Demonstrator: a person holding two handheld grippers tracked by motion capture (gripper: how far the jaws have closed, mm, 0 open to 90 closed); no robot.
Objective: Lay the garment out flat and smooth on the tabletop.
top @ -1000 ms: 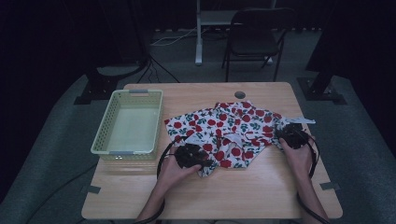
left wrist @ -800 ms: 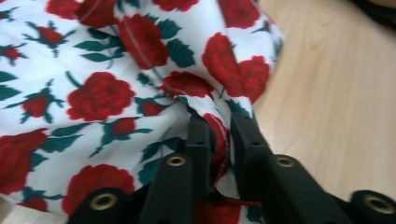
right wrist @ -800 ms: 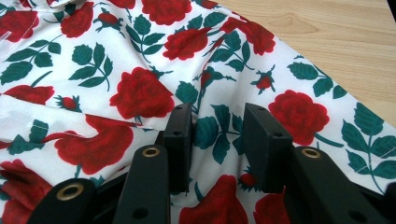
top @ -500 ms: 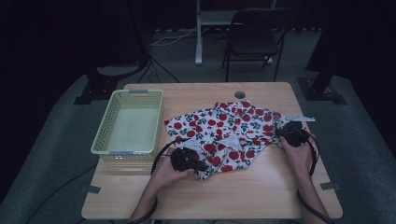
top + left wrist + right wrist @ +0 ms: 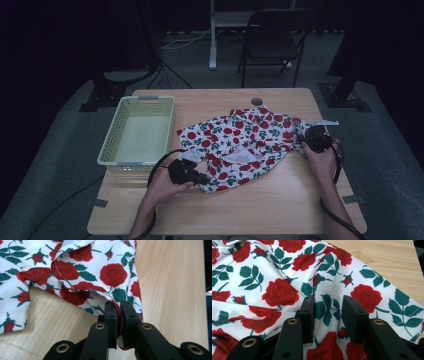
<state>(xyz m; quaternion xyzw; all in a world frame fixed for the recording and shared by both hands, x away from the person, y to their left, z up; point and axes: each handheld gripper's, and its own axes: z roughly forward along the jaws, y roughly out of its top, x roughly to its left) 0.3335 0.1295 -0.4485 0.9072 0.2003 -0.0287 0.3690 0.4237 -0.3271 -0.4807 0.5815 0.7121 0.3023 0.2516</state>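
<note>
One rose-print cloth (image 5: 245, 145) lies crumpled across the middle of the wooden table (image 5: 280, 200), spreading from centre toward 3 o'clock. One pale green basket (image 5: 137, 131) sits at 9 o'clock of it, just apart. Two grippers, one per hand. The high view places the left gripper (image 5: 200, 177) at the cloth's 7 o'clock corner and the right gripper (image 5: 307, 140) at its 3 o'clock edge, but jaw detail is too small there to read. The left gripper view supplies it: left gripper (image 5: 118, 315) jaws have just been closing and now stand nearly together, a fold of the cloth's hem pinched between them, bare wood at 3 and 8 o'clock. The right gripper view shows the right gripper (image 5: 327, 315) with jaws partly apart, cloth bunched in the gap; whether the pads press it, cannot tell. One folding chair (image 5: 272, 45) stands beyond the table at 12 o'clock.
</note>
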